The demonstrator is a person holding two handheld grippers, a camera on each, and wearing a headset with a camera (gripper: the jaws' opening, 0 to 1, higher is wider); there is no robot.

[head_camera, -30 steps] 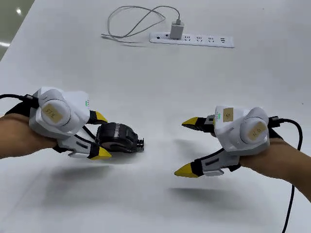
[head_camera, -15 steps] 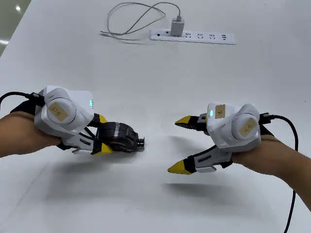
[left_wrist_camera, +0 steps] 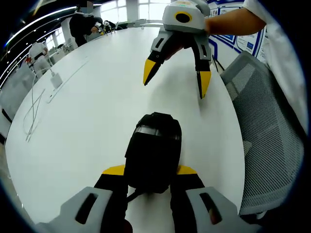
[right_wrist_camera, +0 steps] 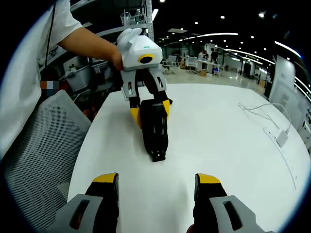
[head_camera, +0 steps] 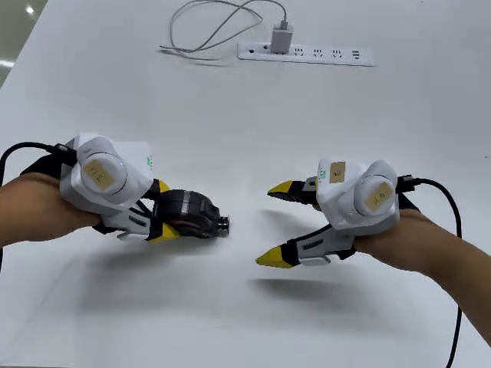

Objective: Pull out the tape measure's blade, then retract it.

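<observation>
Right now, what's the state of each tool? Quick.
Left tool: shut on the tape measure.
Right tool: open, holding nothing.

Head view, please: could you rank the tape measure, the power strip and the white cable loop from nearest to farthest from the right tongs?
1. Tape measure: directly across from the right tongs, clamped in the left tongs.
2. Power strip: far ahead, near the top of the view.
3. White cable loop: beyond the strip's left end, farthest.
</observation>
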